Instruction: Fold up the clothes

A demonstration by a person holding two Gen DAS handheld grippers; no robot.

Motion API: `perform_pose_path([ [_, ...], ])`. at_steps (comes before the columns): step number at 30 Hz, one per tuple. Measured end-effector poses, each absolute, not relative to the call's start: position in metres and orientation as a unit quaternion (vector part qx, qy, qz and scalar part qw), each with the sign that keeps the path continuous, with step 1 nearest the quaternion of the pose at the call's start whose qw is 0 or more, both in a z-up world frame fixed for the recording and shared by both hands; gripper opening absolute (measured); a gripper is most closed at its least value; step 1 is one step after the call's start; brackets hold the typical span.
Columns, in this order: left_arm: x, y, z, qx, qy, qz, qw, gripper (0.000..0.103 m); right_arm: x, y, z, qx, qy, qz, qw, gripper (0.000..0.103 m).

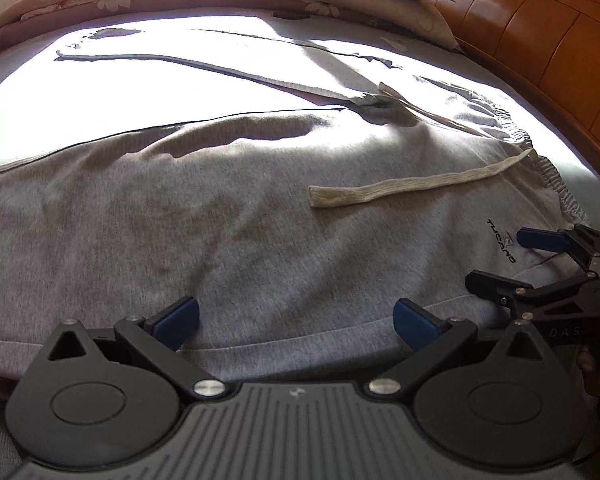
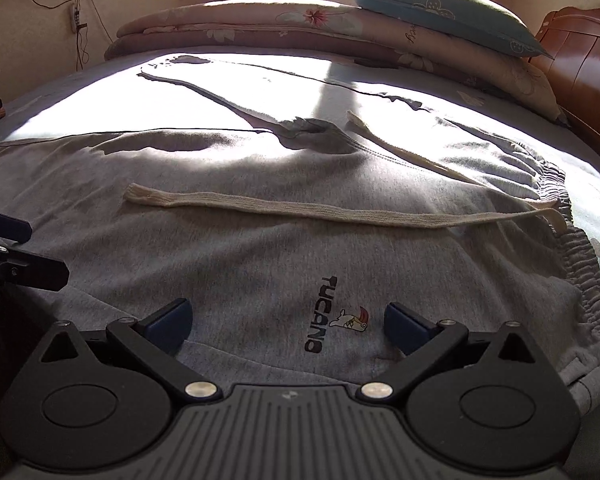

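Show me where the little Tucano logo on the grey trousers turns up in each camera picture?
Left wrist view: the Tucano logo sits far right, just left of the right tool.
Right wrist view: the logo is low centre, between the right tool's open fingers.
Shared landmark: the cream drawstring lying across the grey trousers, beyond the logo.

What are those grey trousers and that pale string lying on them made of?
Grey drawstring trousers: probably soft cotton-blend jersey, judging by the matte, heathered, fuzzy surface. Flat cream drawstring: seemingly woven cotton tape, going by its ribbed weave and dull finish.
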State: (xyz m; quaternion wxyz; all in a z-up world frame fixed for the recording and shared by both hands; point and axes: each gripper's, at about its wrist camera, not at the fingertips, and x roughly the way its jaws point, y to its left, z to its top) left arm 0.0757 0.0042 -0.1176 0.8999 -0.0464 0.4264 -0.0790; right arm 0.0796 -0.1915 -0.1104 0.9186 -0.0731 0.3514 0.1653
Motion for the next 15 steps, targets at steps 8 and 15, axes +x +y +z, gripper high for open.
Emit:
perform_pose_path([
  [8,0.092,0.021,-0.103,-0.092,0.393,-0.069,0.912,0.102,0.065,-0.208,-0.112,-0.058,0.339,0.169,0.924,0.103],
  [15,0.102,0.037,-0.117,-0.107,0.408,-0.047,0.905,0.102,0.064,-0.208,-0.111,-0.058,0.349,0.165,0.921,0.103],
])
